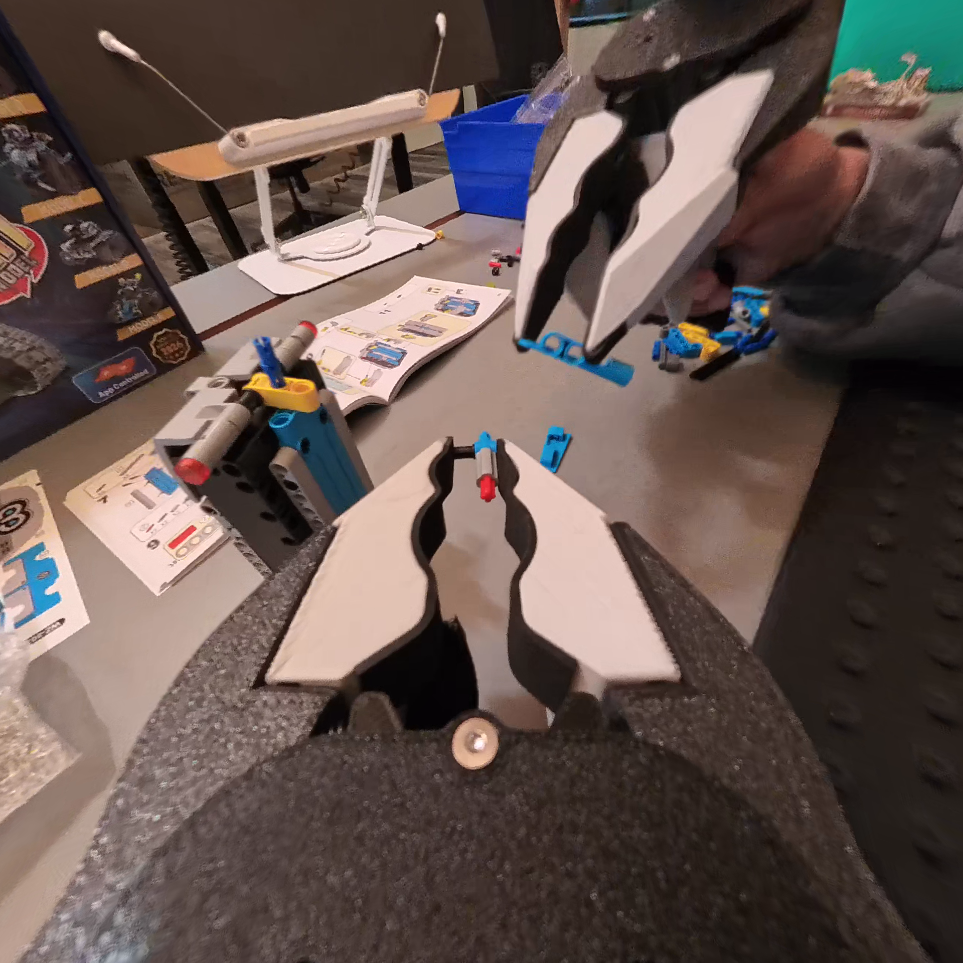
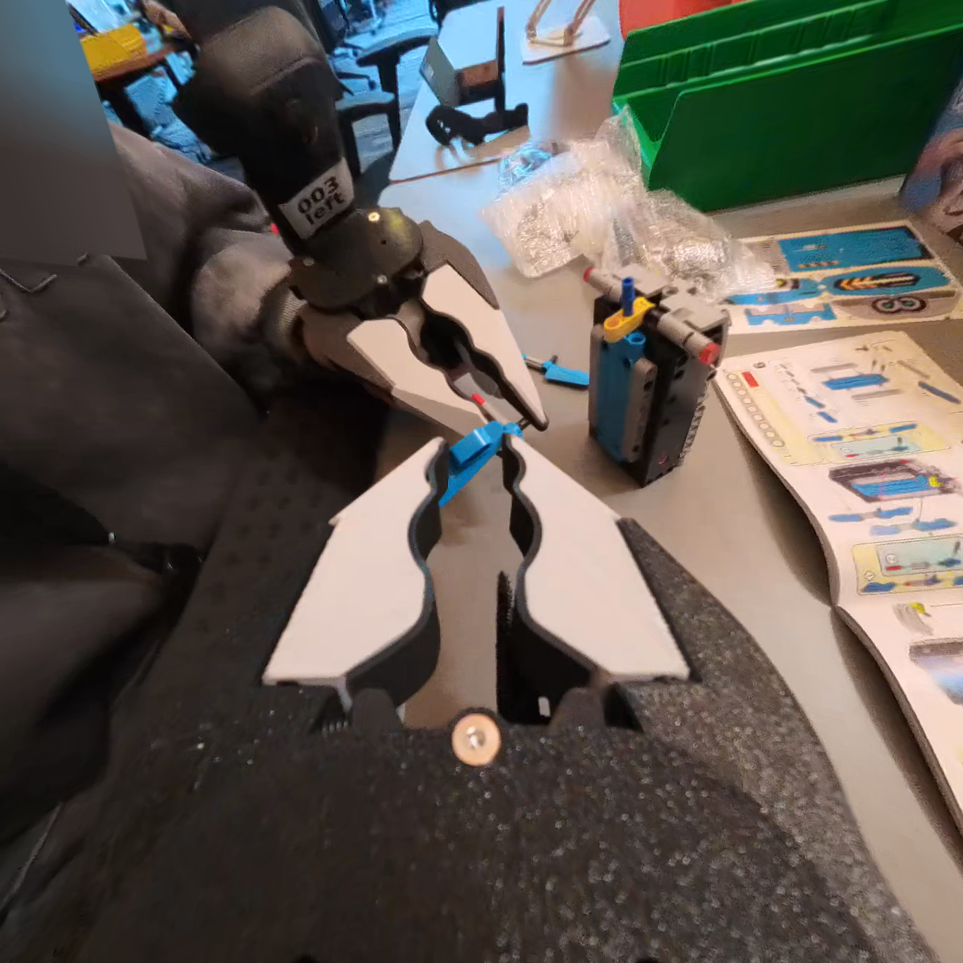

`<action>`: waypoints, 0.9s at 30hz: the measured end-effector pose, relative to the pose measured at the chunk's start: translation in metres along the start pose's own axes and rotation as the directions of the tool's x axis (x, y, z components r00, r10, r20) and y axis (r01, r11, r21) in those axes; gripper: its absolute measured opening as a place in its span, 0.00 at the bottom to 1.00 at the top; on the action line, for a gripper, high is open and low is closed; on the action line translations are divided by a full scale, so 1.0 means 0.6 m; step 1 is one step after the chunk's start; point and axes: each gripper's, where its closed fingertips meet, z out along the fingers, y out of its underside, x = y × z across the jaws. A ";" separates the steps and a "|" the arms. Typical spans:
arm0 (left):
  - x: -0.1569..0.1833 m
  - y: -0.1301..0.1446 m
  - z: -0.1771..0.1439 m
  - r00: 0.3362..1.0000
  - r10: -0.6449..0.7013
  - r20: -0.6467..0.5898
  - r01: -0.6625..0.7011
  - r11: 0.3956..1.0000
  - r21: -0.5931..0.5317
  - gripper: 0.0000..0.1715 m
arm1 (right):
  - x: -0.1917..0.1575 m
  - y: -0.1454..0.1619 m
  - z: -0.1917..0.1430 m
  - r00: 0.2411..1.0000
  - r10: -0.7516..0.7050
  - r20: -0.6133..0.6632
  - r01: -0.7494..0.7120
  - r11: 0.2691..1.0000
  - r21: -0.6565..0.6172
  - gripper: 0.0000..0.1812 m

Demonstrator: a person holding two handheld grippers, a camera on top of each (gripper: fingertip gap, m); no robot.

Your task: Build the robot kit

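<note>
My left gripper (image 1: 474, 444) is shut on a small pin assembly (image 1: 485, 469): a black axle, a blue connector, a grey sleeve and a red tip. It holds this above the grey table (image 1: 677, 469). My right gripper (image 2: 475, 441) is shut on a blue beam (image 2: 469, 461) that lies slanted between its fingertips. In the left wrist view the right gripper (image 1: 560, 346) holds the blue beam (image 1: 604, 365) just above the table. In the right wrist view the left gripper (image 2: 508, 419) is tip to tip with the right one, its pin assembly (image 2: 487, 405) next to the beam.
A black, grey and blue block assembly with a yellow beam (image 1: 271, 458) (image 2: 646, 396) stands left of my left gripper. An open instruction booklet (image 1: 411, 333), a small blue piece (image 1: 555, 448), a pile of loose parts (image 1: 714, 338), a blue bin (image 1: 490, 156), sticker sheets (image 2: 844, 281) and green bins (image 2: 781, 104) surround it. There is about 4 cm between the tips of the two grippers. About 11 cm separates my left fingertips from the small blue piece (image 1: 555, 448).
</note>
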 end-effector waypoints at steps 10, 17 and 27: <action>0.001 0.000 -0.005 0.994 -0.094 -0.054 0.094 0.996 0.003 0.09 | -0.002 0.018 0.060 0.941 -0.287 -0.180 0.273 0.957 -0.101 0.11; 0.032 0.007 0.000 0.985 -0.079 -0.151 0.075 0.997 -0.033 0.09 | -0.017 0.036 0.052 0.933 -0.344 -0.104 0.329 0.934 -0.136 0.09; 0.031 0.024 0.005 0.993 0.088 -0.073 -0.094 0.992 -0.081 0.09 | 0.003 0.159 -0.046 0.997 0.072 -0.041 -0.082 0.916 -0.393 0.18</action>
